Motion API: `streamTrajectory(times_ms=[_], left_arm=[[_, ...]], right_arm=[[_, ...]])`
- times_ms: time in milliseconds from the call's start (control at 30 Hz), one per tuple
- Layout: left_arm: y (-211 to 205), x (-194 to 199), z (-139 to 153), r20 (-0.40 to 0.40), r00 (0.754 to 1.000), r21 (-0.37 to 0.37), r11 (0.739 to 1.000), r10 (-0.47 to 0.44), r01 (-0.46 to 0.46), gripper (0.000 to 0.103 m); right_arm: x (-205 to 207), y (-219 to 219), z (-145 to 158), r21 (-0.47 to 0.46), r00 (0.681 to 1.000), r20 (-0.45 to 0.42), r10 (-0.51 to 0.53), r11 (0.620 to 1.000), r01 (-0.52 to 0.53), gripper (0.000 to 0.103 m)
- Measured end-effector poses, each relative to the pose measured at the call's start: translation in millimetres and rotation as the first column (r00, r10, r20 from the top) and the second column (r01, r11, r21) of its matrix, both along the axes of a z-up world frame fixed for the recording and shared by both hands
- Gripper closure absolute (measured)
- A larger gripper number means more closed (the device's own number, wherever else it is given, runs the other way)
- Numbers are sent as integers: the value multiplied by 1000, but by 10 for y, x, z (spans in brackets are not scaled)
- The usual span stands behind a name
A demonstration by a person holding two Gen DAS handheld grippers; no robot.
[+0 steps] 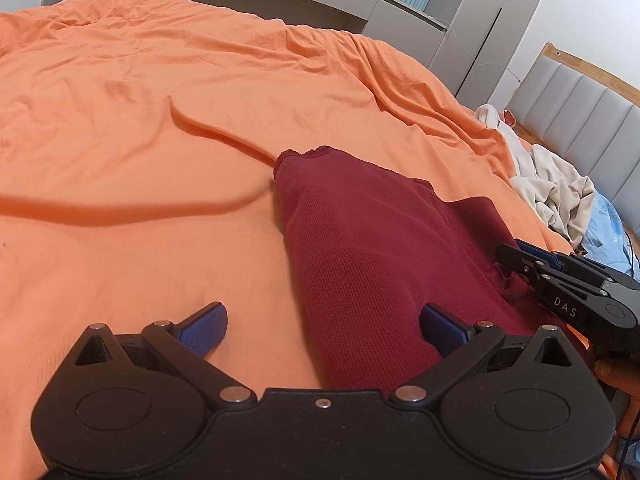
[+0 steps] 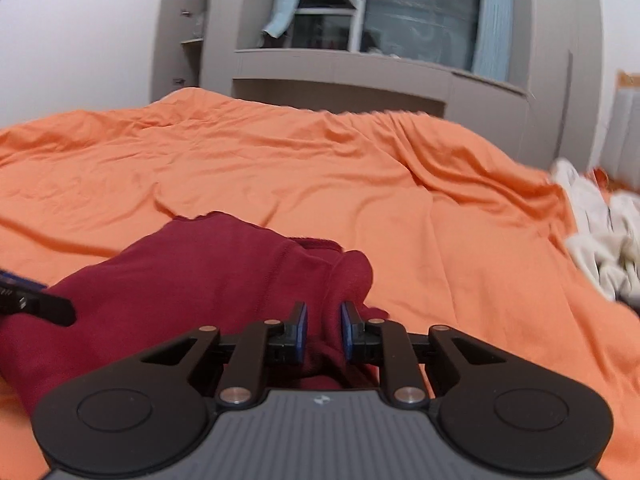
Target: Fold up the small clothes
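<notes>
Orange bedspread [image 1: 160,120], grey cabinets [image 2: 340,80], padded headboard [image 1: 580,120]

Home bedroom: bed [image 1: 160,80] under orange sheet, padded headboard [image 1: 580,120], grey built-in wardrobe [image 2: 400,76], curtained window [image 2: 420,16] beyond.

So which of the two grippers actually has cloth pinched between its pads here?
The right gripper: its blue pads squeeze a bunched fold of the dark red garment. The left gripper stands wide open, one pad over the garment, the other over the orange sheet.
</notes>
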State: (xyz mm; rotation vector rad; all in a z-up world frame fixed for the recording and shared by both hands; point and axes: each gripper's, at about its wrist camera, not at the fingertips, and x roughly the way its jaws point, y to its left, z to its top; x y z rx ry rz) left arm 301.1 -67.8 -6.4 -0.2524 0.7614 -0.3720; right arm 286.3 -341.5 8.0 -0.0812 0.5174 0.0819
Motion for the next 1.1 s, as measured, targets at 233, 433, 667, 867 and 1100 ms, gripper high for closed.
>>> streamTrajectory(times_ms=[233, 433, 667, 867, 1100], left_arm=[[1, -1, -3, 0, 1000, 0, 1000, -1, 1, 0], [0, 3, 0, -1, 1000, -3, 1000, -1, 1, 0], [53, 144, 35, -37, 999, -74, 997, -27, 25, 0], [16, 414, -16, -83, 996, -116, 993, -35, 25, 0], [-95, 462, -113, -66, 996, -59, 997, -53, 50, 0]], right_arm=[[174, -591, -99, 298, 972, -218, -87, 943, 151, 47], [186, -913, -159, 472, 966, -247, -73, 862, 186, 28], [364, -957, -232, 565, 987, -158, 19, 822, 74, 16], [546, -939, -420, 595, 972, -230, 40, 796, 108, 39], [478, -806, -385, 534, 979, -201, 31, 841, 83, 62]])
